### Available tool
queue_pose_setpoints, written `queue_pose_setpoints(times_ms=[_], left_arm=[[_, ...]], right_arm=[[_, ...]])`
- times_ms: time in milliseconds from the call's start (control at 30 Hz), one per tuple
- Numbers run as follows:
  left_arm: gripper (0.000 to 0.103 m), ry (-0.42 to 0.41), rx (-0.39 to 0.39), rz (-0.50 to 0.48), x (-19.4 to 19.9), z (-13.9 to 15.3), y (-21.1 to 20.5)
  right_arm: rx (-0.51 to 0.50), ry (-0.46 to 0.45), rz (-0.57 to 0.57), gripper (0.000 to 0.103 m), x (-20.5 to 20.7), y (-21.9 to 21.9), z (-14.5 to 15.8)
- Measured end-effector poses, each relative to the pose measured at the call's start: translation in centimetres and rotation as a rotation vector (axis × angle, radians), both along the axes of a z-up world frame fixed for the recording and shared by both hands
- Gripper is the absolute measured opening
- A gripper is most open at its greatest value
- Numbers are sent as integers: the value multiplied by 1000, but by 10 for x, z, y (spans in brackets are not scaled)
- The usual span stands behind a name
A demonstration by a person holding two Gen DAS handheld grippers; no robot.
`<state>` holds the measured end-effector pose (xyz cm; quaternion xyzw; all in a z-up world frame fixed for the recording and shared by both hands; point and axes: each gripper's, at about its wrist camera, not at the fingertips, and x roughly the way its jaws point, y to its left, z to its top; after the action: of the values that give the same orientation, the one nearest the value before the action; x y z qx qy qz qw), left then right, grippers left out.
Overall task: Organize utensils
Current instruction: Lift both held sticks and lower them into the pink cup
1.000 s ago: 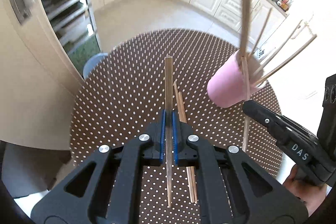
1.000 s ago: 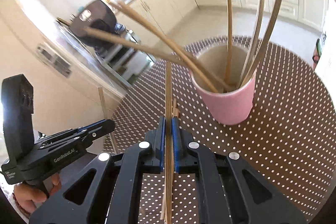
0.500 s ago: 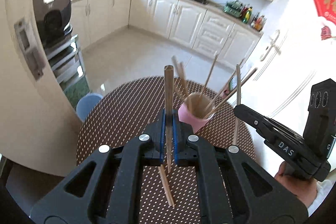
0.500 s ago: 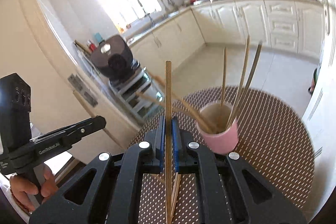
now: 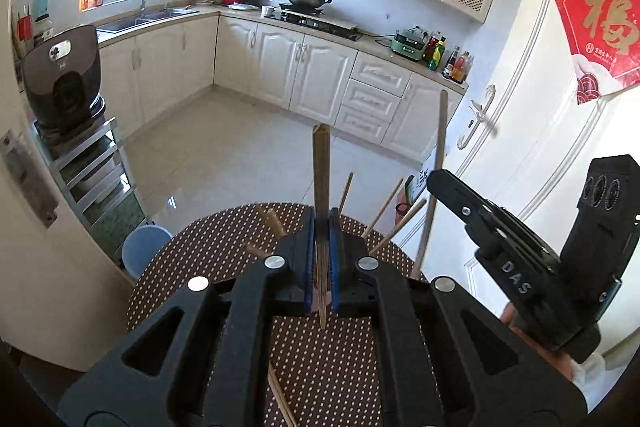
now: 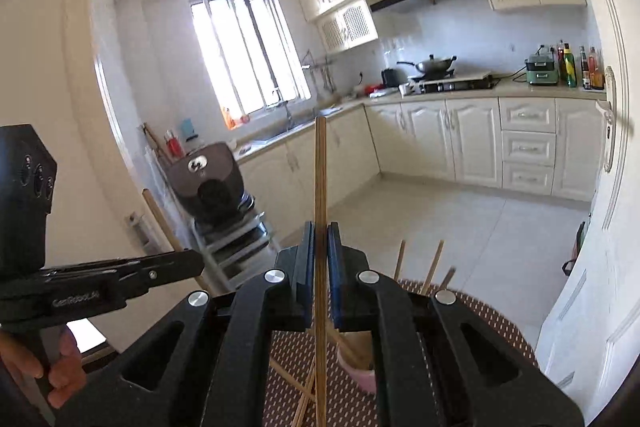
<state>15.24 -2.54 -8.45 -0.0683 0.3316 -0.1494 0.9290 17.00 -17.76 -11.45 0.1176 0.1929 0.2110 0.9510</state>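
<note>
My left gripper (image 5: 321,227) is shut on a wooden chopstick (image 5: 321,167) that stands upright, high above the table. My right gripper (image 6: 320,231) is shut on another chopstick (image 6: 320,179), also upright. The right gripper also shows in the left wrist view (image 5: 434,179), to the right, with its chopstick (image 5: 440,131). The left gripper also shows in the right wrist view (image 6: 196,265). The pink cup (image 6: 360,371) with several chopsticks (image 6: 434,265) sits below, mostly hidden behind the right gripper. Loose chopsticks (image 6: 304,387) lie on the table.
The round table has a brown dotted cloth (image 5: 208,247). A blue stool (image 5: 142,247) stands by its left edge. A metal rack with a dark appliance (image 5: 64,75) is at the left. A white door (image 5: 520,147) is at the right.
Both grippers have risen and tilted up with their chopsticks. The table and pink cup have dropped low in both views and the kitchen now fills them.
</note>
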Motion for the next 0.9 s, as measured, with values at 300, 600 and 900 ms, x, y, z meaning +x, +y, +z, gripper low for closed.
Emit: queue_pose_setpoints(times_ms=[300, 600, 900], left_arm=[[6, 17, 1, 7, 41, 0, -23], [6, 63, 11, 28, 76, -22, -35], [6, 116, 41, 39, 88, -46, -38]], right_arm=[[19, -76, -8, 5, 40, -15, -19], [-9, -98, 23, 5, 65, -12, -39], [-45, -81, 18, 5, 77, -11, -56]])
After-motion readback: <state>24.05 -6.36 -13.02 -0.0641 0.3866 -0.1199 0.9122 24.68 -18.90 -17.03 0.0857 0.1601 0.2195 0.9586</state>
